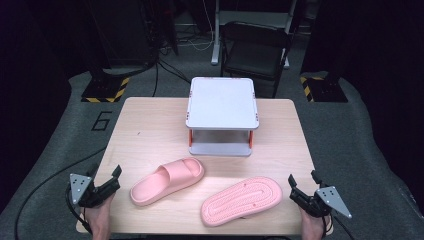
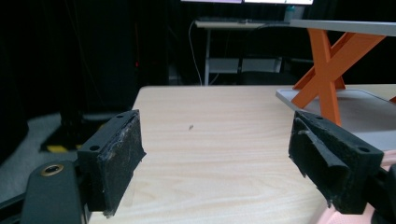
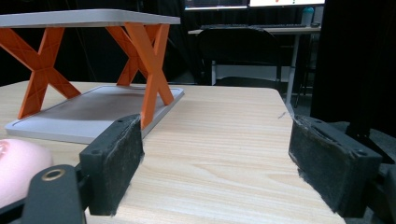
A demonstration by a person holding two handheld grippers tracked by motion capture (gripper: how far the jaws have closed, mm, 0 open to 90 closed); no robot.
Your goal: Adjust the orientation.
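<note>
Left tongs [image 1: 116, 176]: mine, jaws wide, empty.
Right tongs [image 1: 293, 186]: wide, empty.
Upright pink foam slipper [image 1: 167, 180]: nearer my left tongs, long axis slanting toward the grey two-tier rack [image 1: 221, 102].
Overturned slipper [image 1: 241, 200]: just beside my right tongs.

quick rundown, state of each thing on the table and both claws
left slipper: upright, strap on top, lying free on the table
right slipper: flipped over, ridged sole facing up, lying free
two-tier shelf: standing upright at the far middle, top and bottom tiers both bare
left claw: open, holding nothing, at the table's left edge
right claw: open, holding nothing, at the table's right edge
</note>
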